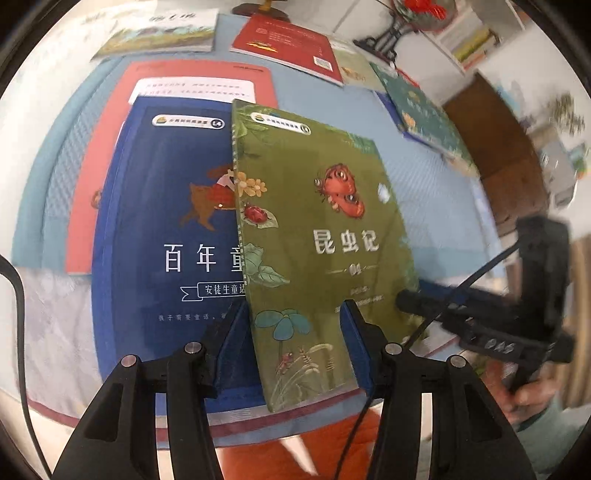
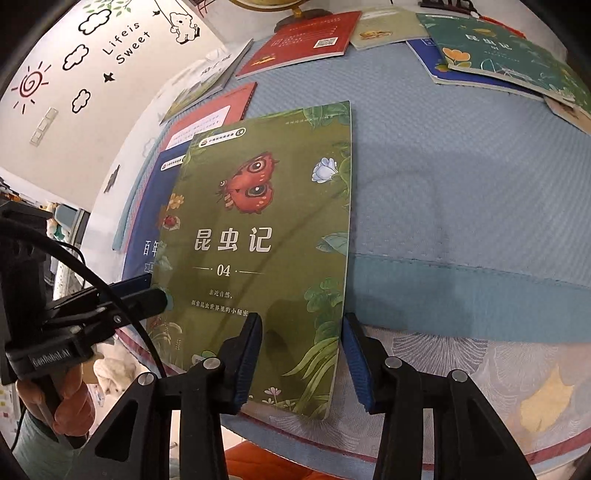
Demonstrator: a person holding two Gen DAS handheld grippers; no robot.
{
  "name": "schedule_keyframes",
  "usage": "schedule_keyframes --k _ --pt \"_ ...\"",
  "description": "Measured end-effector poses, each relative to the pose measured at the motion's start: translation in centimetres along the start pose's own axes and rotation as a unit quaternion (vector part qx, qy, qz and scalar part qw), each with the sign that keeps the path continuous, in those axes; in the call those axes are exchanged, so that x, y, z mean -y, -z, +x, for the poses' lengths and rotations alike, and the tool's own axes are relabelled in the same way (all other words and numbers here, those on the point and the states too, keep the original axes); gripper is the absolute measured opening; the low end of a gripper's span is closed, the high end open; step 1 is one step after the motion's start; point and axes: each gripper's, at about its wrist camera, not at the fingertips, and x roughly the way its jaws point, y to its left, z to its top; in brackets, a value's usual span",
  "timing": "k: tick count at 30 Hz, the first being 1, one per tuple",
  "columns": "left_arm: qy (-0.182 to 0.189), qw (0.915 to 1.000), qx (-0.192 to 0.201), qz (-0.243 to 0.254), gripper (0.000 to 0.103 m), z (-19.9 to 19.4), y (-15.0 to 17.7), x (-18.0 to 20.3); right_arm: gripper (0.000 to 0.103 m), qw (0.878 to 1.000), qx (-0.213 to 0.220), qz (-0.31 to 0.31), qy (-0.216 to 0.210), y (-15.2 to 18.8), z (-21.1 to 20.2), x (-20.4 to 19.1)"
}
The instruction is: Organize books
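Left gripper (image 1: 291, 328): the blue-padded fingers (image 1: 231, 339) stand apart at the near end of the olive-green paperback book with a red butterfly and white title on its cover (image 1: 317, 236); whether the pads press on the book cannot be told from either view. Right gripper (image 2: 301, 354): its fingers (image 2: 245, 365) stand open astride the book's near right edge, one pad over the cover, the other just beyond the edge at 3 o'clock, neither visibly pressing.

The green book lies cover up, slightly skewed, overlapping the right half of a dark blue paperback with white lettering (image 1: 166, 221), which in turn rests on a coral-red book (image 1: 96, 155). All lie on the light blue quilted cloth covering the surface (image 2: 461, 166). Further books lie scattered at 12 to 1 o'clock: a red one (image 2: 306, 44), a pale one (image 2: 388, 29) and a teal one (image 2: 509, 55).

Handling, as a judgement: the book appears thin, light and flexible, with a smooth, probably slippery cover. It would likely droop if lifted by one corner, so a pinch across its thickness at the near edge or spine, supported from both sides, seems the best hold.
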Motion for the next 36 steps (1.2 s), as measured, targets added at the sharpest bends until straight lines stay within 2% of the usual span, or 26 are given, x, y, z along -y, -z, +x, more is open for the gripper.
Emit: schedule_keyframes --k 3,5,7,9,10,11,12,13,19,22,24,27,28,29,30,33,34,36 --pt "0.048 0.9983 0.031 -0.014 0.048 -1.7 -0.1 0.0 0.045 1.000 0.003 0.008 -0.013 0.0 -0.2 0.0" --pt "0.098 0.9934 0.055 -0.022 0.048 -2.9 -0.1 0.3 0.045 1.000 0.005 0.014 -0.022 0.2 -0.4 0.3" --pt "0.130 0.9886 0.067 -0.037 0.048 -3.2 0.0 0.2 0.045 0.999 0.008 0.024 -0.033 0.2 -0.4 0.7" --pt "0.112 0.9906 0.064 -0.044 0.046 -2.5 0.2 0.0 0.045 0.999 0.009 0.031 -0.042 0.2 -0.4 1.0" --pt "0.085 0.9936 0.060 -0.044 0.035 -1.9 0.4 0.0 0.045 0.998 0.010 0.035 -0.046 0.2 -0.4 1.2" --pt "0.074 0.9947 0.055 -0.045 0.027 -1.4 0.5 -0.1 0.045 0.998 0.010 0.038 -0.050 0.2 -0.4 1.3" --pt "0.074 0.9950 0.045 -0.049 0.025 -0.8 0.6 -0.3 0.045 0.998 0.011 0.040 -0.052 0.3 -0.4 1.3" --pt "0.077 0.9949 0.037 -0.053 0.018 -0.3 0.7 -0.3 0.045 0.998 0.012 0.039 -0.053 0.3 -0.4 1.3" --pt "0.057 0.9975 0.014 -0.040 0.014 1.8 1.3 1.6 0.045 0.998 0.019 0.034 -0.047 0.8 -0.7 1.0" --pt "0.082 0.9952 0.019 -0.050 0.013 1.7 0.6 2.0 0.045 0.997 0.008 0.050 -0.058 0.4 -0.8 1.3" --pt "0.117 0.9906 0.025 -0.066 0.013 1.0 0.1 1.7 0.045 0.995 0.008 0.064 -0.076 0.1 -1.4 1.4" --pt "0.197 0.9733 0.032 -0.112 0.013 0.3 -1.0 0.9 0.048 0.990 0.023 0.086 -0.114 -0.2 -3.0 1.9" --pt "0.229 0.9641 0.029 -0.132 0.013 0.4 -1.4 0.5 0.052 0.986 0.023 0.098 -0.133 -0.2 -3.4 2.4" --pt "0.245 0.9583 0.028 -0.144 0.013 0.5 -1.7 0.3 0.063 0.982 0.020 0.112 -0.152 -0.2 -3.5 2.8" --pt "0.256 0.9540 0.028 -0.153 0.013 0.6 -1.9 0.2 0.065 0.977 0.020 0.126 -0.170 -0.1 -3.6 3.4" --pt "0.272 0.9480 0.020 -0.165 0.013 0.9 -2.4 0.3 0.066 0.960 0.016 0.171 -0.221 0.5 -2.9 5.1" --pt "0.284 0.9428 0.016 -0.173 0.013 1.2 -2.5 0.2 0.066 0.953 0.011 0.187 -0.238 0.7 -2.4 5.5" --pt "0.301 0.9349 0.009 -0.188 0.013 1.4 -2.3 -0.1 0.066 0.929 0.002 0.225 -0.295 1.0 -0.8 6.3"
